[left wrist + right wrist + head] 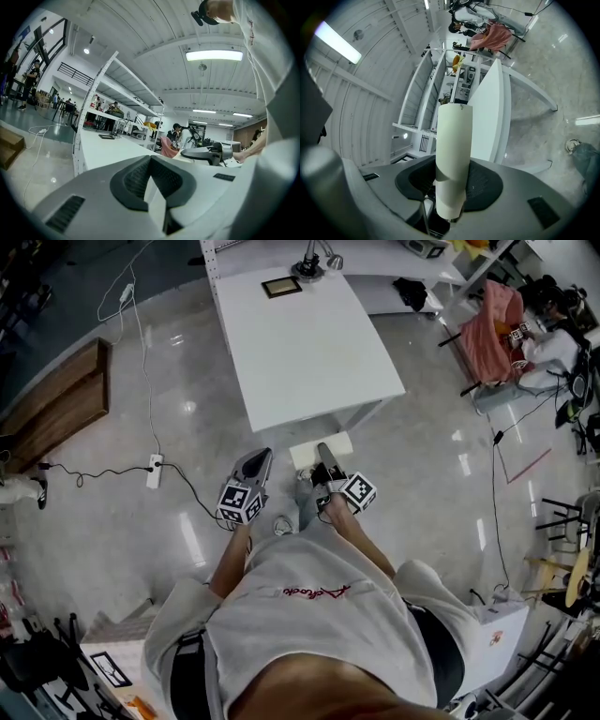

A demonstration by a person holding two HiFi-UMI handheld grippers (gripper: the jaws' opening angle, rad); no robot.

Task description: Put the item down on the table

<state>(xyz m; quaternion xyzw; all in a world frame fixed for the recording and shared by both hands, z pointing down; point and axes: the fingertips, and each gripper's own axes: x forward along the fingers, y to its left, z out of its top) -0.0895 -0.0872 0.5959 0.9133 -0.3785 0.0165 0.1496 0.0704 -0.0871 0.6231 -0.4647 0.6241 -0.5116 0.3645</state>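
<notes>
A cream-white tube-shaped item (452, 154) stands up between the dark pads of my right gripper (451, 180), which is shut on it. From the head view the item (319, 448) shows as a pale oblong just short of the near edge of the white table (300, 343). The right gripper (328, 474) is held above the floor, not over the tabletop. My left gripper (255, 465) hangs beside it to the left, also short of the table. In its own view the left gripper (151, 161) has its pads meeting at the tips, with nothing between them.
A small dark picture frame (281, 286) and a desk lamp (314, 263) stand at the table's far end. A power strip (155, 470) with cables lies on the floor to the left, near a wooden board (61, 399). A person (553, 343) sits at the far right.
</notes>
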